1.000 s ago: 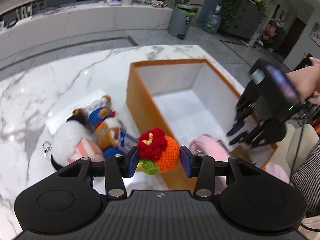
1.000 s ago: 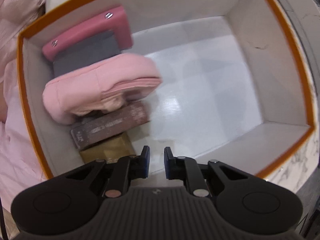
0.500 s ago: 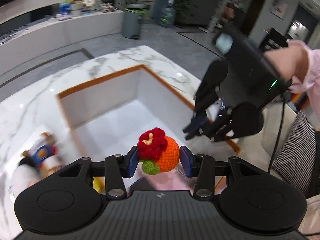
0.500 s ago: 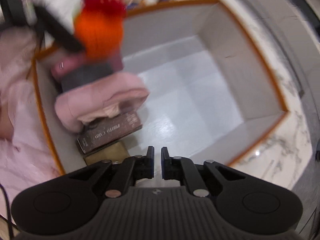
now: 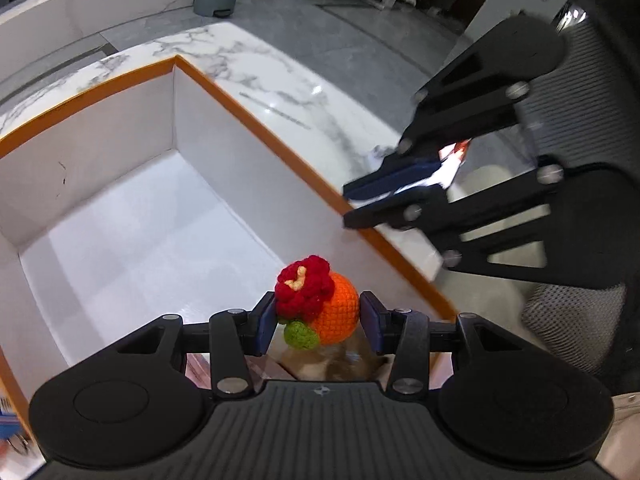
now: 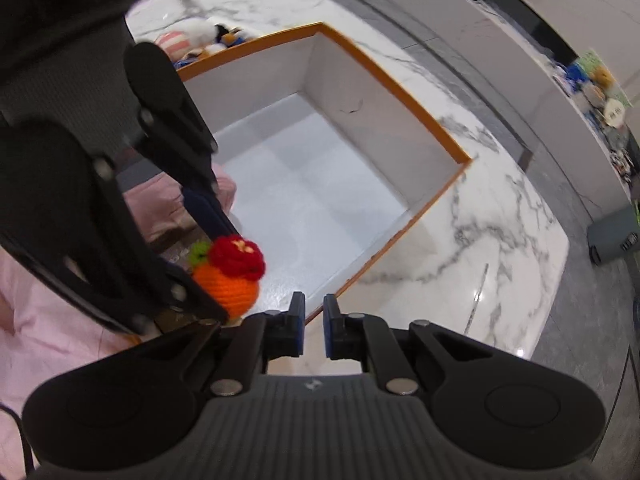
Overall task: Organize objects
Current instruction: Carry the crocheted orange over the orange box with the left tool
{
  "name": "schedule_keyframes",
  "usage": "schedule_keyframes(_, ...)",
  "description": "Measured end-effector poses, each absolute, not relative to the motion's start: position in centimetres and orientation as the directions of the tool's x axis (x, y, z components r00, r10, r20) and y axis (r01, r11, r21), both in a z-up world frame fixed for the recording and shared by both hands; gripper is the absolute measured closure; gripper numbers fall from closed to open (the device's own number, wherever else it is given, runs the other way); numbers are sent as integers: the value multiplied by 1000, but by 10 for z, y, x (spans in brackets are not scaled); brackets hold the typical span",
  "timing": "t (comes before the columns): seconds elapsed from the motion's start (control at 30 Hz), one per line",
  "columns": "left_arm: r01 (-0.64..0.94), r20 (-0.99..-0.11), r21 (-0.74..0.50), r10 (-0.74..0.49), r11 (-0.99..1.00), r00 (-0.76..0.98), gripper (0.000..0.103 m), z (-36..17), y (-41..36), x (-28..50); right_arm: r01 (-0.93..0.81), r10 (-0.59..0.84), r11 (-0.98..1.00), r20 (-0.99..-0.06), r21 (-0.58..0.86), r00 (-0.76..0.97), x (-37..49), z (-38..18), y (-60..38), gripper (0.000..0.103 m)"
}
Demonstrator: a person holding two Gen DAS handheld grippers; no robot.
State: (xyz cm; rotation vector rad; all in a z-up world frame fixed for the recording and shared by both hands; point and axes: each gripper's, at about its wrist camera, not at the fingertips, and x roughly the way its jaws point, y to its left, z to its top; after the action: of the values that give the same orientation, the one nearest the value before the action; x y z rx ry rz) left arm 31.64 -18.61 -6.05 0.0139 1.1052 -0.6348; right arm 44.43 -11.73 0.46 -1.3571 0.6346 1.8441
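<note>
My left gripper (image 5: pixel 318 322) is shut on a crocheted orange ball with a red flower and green leaf (image 5: pixel 320 308), held above the near end of an orange-rimmed white box (image 5: pixel 256 124). The ball also shows in the right wrist view (image 6: pixel 230 276), over the box (image 6: pixel 436 120). My right gripper (image 6: pixel 313 330) is nearly closed and holds nothing, above the box's near rim. In the left wrist view the right gripper (image 5: pixel 356 200) hovers over the box's right edge.
A pink pouch (image 6: pixel 168 208) and a dark book (image 6: pixel 176 252) lie in the box's near end. Plush toys (image 6: pixel 200 38) lie on the marble table (image 6: pixel 500 248) beyond the box. A mesh chair (image 5: pixel 580 312) stands at the right.
My left gripper carried the ball from beside the plush toys to over the box. My right gripper drew back from inside the box to its rim.
</note>
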Motion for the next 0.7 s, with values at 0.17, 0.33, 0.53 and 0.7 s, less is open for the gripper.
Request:
schedule_keyframes(0.17, 496, -878, -239, -404, 835, 257, 52, -76, -195, 334, -838, 330, -543, -931, -52, -156, 437, 11, -141, 93)
schedule_keyframes(0.33, 518, -917, -179, -332, 837, 220, 51, -87, -205, 343, -849, 352, -526, -921, -48, -166, 439, 8, -140, 93)
schedule_keyframes(0.53, 526, -943, -171, -294, 833, 159, 51, -95, -212, 356, -842, 354, -537, -921, -60, -160, 437, 17, -147, 93)
schedule_keyframes(0.7, 503, -957, -174, -267, 846, 117, 50, -104, -216, 364, -841, 357, -537, -922, -70, -151, 433, 16, -147, 93)
